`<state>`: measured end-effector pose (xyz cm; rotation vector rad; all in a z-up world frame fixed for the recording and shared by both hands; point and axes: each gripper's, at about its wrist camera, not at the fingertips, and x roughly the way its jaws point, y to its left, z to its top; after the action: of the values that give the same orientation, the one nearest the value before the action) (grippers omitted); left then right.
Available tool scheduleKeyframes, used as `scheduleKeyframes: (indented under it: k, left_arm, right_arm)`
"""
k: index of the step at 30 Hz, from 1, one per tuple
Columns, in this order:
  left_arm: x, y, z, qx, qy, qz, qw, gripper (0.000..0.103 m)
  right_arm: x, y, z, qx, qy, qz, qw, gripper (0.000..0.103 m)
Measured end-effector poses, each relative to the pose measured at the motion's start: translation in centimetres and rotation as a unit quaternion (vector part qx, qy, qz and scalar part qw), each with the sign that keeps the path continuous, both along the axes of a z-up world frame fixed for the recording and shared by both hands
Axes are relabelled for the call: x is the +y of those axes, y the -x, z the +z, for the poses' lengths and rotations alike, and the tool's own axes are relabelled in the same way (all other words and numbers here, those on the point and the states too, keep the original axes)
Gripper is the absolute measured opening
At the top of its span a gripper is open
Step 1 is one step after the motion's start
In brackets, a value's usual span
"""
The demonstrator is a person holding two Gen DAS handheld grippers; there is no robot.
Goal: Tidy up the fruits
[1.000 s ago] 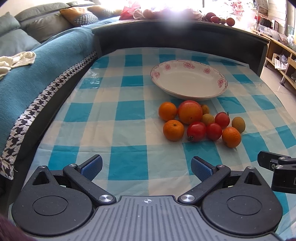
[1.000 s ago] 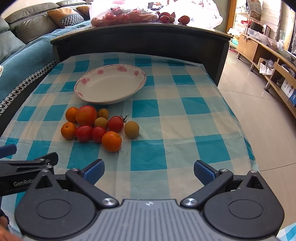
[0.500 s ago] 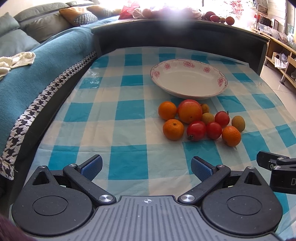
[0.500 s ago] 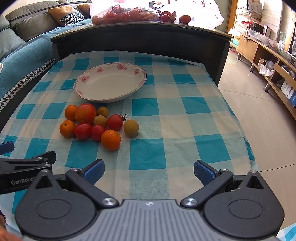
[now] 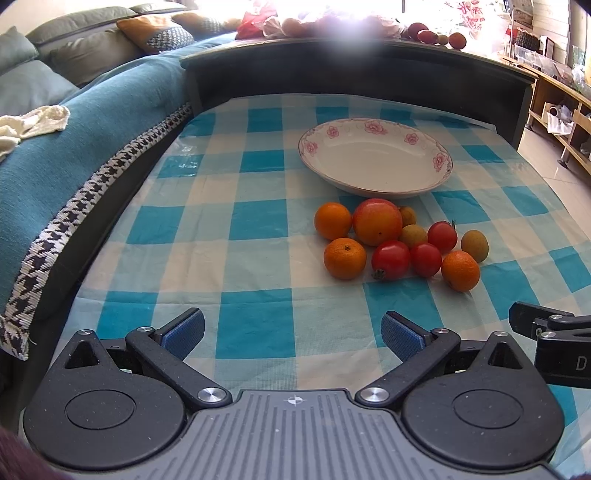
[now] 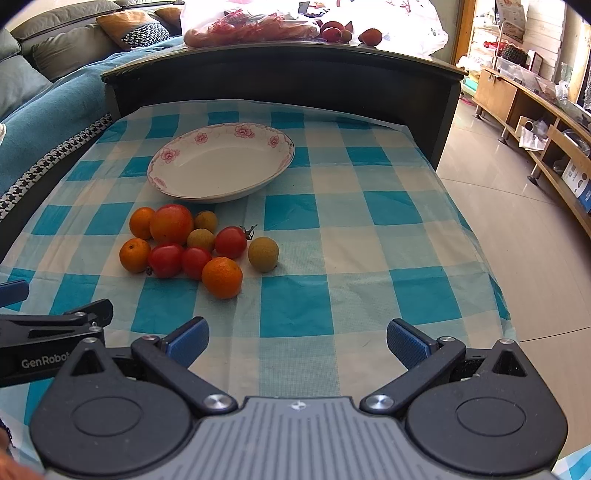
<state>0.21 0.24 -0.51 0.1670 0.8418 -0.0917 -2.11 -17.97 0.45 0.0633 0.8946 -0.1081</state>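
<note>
A cluster of fruit lies on the blue-checked tablecloth (image 5: 255, 325): small oranges (image 5: 344, 257) (image 6: 221, 277), a big red-orange fruit (image 5: 376, 221) (image 6: 171, 223), red tomatoes (image 5: 390, 259) (image 6: 230, 242) and yellowish round fruits (image 5: 474, 240) (image 6: 263, 254). Just behind them stands an empty white plate with pink flowers (image 5: 436, 160) (image 6: 166, 157). My left gripper (image 5: 292, 332) is open, low over the cloth, short of the fruit. My right gripper (image 6: 297, 342) is open too, near the front edge, with the fruit ahead to its left. Neither holds anything.
A dark raised ledge (image 6: 280, 74) behind the table carries bags and more fruit (image 6: 370, 36). A teal-covered sofa (image 5: 74, 147) runs along the left. Tiled floor (image 6: 517, 221) and low wooden shelves (image 6: 535, 110) lie to the right.
Both grippers have crept slightly forward towards the fruit; the scene sits a little lower in each view. Nothing was taken hold of or moved.
</note>
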Motion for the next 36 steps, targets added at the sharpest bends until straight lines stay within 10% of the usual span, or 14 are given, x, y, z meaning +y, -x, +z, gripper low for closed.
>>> scheduleKeyframes:
  k: [36]
  left_arm:
    - [-0.25, 0.17, 0.05, 0.0, -0.002, -0.004, 1.0, 0.103]
  right_arm:
    - [0.15, -0.15, -0.27, 0.008, 0.001, 0.001, 1.0, 0.103]
